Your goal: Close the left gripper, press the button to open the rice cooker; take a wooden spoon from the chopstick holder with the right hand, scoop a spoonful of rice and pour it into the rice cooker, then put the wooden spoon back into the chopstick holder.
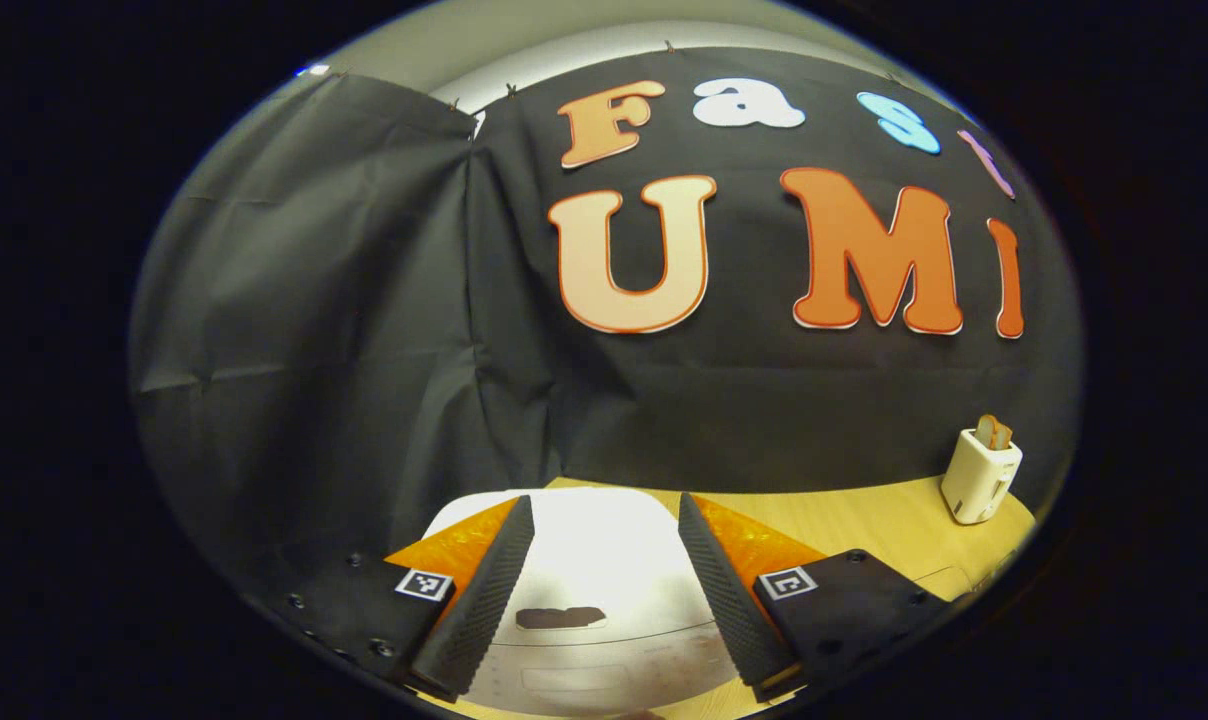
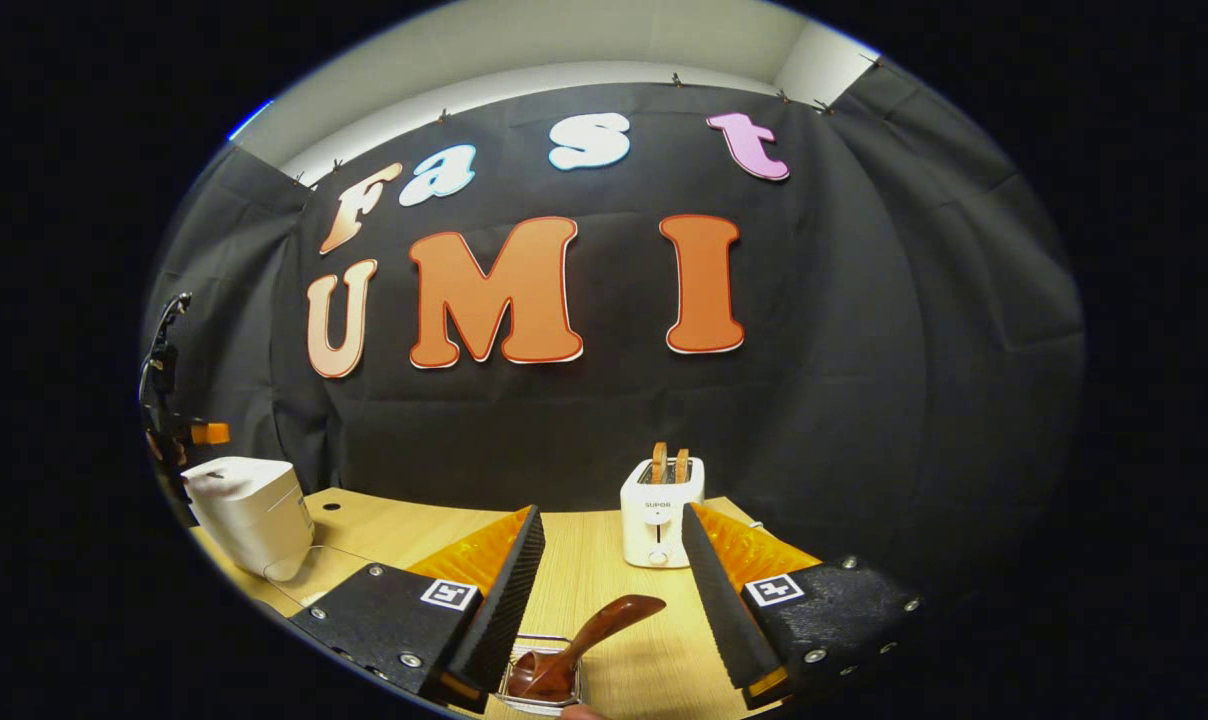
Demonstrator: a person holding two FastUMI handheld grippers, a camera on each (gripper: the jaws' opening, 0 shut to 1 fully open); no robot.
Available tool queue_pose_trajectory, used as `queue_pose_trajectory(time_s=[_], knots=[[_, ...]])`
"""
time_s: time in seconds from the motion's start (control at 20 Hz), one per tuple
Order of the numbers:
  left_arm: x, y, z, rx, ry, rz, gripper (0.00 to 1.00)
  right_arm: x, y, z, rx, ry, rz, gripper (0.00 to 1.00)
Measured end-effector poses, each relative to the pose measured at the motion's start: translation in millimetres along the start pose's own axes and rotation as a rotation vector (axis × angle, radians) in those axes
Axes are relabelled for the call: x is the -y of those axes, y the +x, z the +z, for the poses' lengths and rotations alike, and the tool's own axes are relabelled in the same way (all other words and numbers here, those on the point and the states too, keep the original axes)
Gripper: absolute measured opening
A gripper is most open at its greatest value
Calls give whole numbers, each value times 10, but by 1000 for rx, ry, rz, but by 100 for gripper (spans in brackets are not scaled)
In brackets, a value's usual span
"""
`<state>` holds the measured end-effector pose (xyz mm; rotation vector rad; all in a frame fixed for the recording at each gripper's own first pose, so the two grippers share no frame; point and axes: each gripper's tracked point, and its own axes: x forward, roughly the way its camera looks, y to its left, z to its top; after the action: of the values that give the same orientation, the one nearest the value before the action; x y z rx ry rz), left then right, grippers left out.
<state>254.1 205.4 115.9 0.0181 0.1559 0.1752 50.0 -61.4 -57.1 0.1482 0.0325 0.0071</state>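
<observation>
Nearest the lens in the right gripper view, a dark brown wooden spoon stands tilted in a small metal wire chopstick holder, between the spread fingers of the right gripper, which is open and touches neither. Beyond it on the pale wooden table stands a white two-slot toaster with bread slices poking out

In the left gripper view, the left gripper hangs just above the white, rounded rice cooker, its fingers well apart. The cooker's lid lies flat and looks closed; a dark patch near its front edge may be the button, though I cannot tell for sure. The same cooker sits at the table's far left in the right gripper view, lid down

By my reading, the task is at its very start: the left gripper has not yet closed for the press, the lid is unopened, and the spoon is untaken. No rice supply can be made out. Everything remains: closing, pressing, grasping, scooping, pouring, returning the spoon
</observation>
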Motion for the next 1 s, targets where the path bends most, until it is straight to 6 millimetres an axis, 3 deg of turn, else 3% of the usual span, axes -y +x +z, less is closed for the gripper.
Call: queue_pose_trajectory(time_s=[0.35,0.5,0.95,1.0], knots=[[267,-155,276,163,31,-31,94,-195,-10,157,59,-30,15,84],[439,-173,259,191,37,-53,94,-349,-14,162,71,-7,58,84],[881,-294,279,276,19,-166,94,-413,-21,237,116,-30,58,84],[921,-327,287,288,28,-178,94,-412,-14,244,115,-36,54,80]])
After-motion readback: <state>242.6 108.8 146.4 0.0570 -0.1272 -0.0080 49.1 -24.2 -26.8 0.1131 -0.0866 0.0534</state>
